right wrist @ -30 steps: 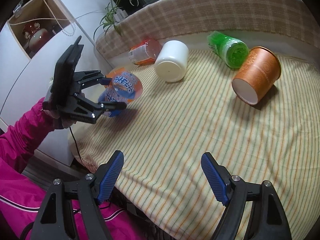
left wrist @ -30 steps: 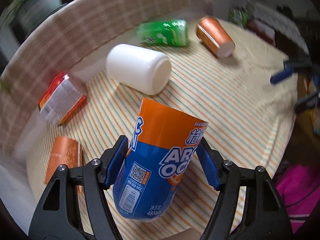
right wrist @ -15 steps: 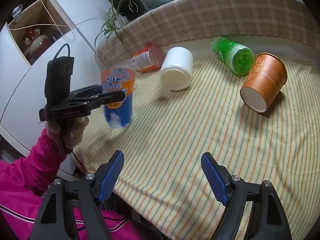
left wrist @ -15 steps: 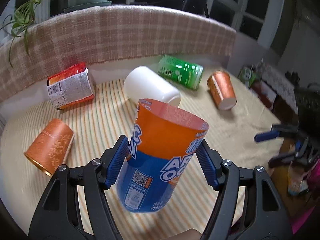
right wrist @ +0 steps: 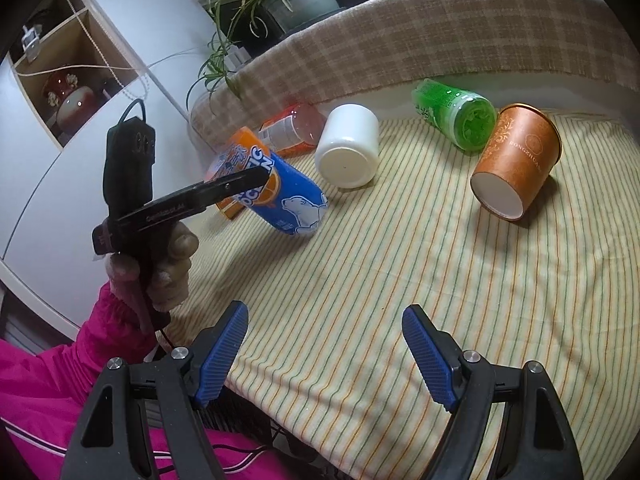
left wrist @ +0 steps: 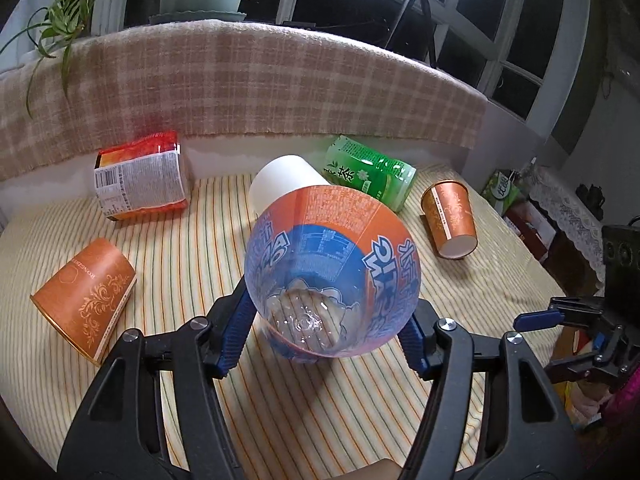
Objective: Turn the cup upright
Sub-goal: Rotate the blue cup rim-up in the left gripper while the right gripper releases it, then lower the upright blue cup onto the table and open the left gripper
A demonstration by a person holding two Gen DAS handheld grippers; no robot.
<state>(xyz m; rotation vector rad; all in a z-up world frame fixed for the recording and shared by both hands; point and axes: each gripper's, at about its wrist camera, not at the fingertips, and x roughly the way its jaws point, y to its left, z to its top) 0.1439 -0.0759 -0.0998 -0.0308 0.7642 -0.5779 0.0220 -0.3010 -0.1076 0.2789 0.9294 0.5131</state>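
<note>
My left gripper (left wrist: 326, 330) is shut on a clear cup with an orange and blue label (left wrist: 332, 276). Its open mouth faces the left wrist camera, and I see down to its clear base. In the right wrist view the same cup (right wrist: 276, 192) is tilted, base low and to the right, mouth up and left, held in the left gripper (right wrist: 240, 180) just above the striped cloth. My right gripper (right wrist: 324, 354) is open and empty over the table's near edge.
Lying on the striped cloth (right wrist: 400, 280) are a white cup (right wrist: 348, 146), a green cup (right wrist: 456, 118), an orange paper cup (right wrist: 516, 160), a red-labelled cup (left wrist: 140, 176) and another orange paper cup (left wrist: 86, 300). A checked cloth ledge (left wrist: 240, 88) bounds the far side.
The left gripper has turned and lowered the orange and blue cup, so its mouth now faces the left wrist camera and its base points down at the cloth. The right gripper has stayed put.
</note>
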